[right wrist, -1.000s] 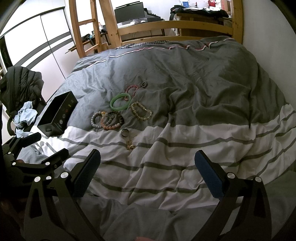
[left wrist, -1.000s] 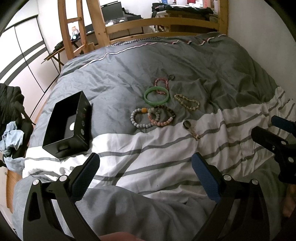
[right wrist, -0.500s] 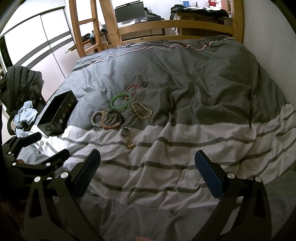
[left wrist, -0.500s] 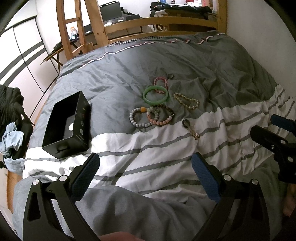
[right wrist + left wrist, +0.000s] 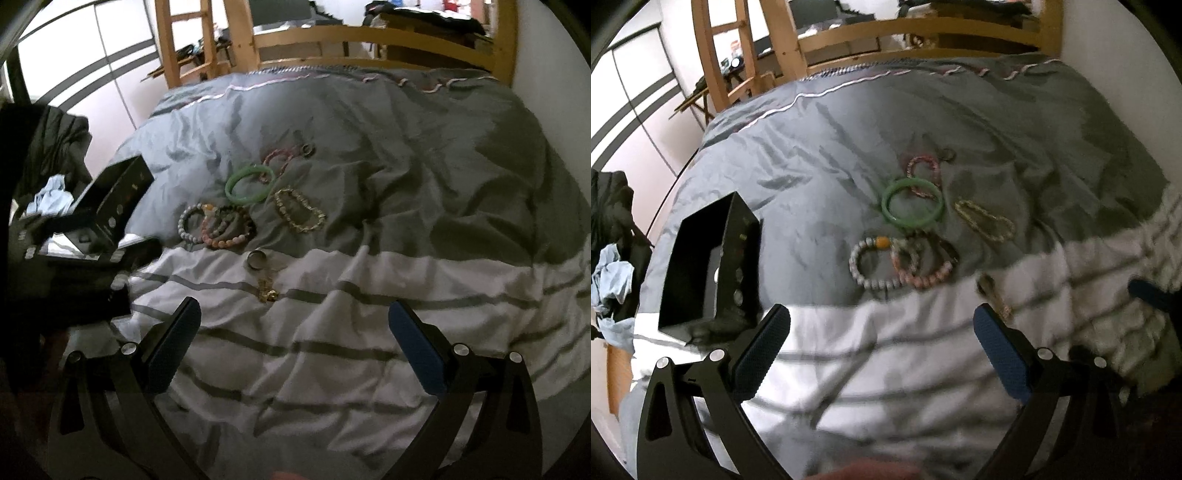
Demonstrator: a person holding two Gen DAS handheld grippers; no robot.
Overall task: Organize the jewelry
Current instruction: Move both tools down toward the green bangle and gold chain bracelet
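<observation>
Several bracelets lie in a loose cluster on the grey duvet: a green bangle [image 5: 911,204] [image 5: 250,184], a pink beaded bracelet [image 5: 923,175], a yellowish bead bracelet [image 5: 984,221] [image 5: 300,210], and grey and pink bead bracelets [image 5: 871,264] [image 5: 221,225]. A dark ring [image 5: 256,259] and a gold chain piece [image 5: 267,291] rest on the white stripe. An open black jewelry box [image 5: 709,262] [image 5: 110,206] sits to the left. My left gripper [image 5: 879,339] is open, short of the cluster. My right gripper [image 5: 295,332] is open, just short of the gold chain piece.
The bed's wooden frame [image 5: 923,33] and a ladder [image 5: 713,55] stand at the far end. A white wall [image 5: 546,74] runs along the right. Dark clothing and a light blue cloth [image 5: 609,273] hang off the left side. The duvet is wrinkled.
Both grippers have moved forward and down toward the jewelry; the cluster and box now look larger and nearer. The left view is motion-blurred. Neither gripper holds anything.
</observation>
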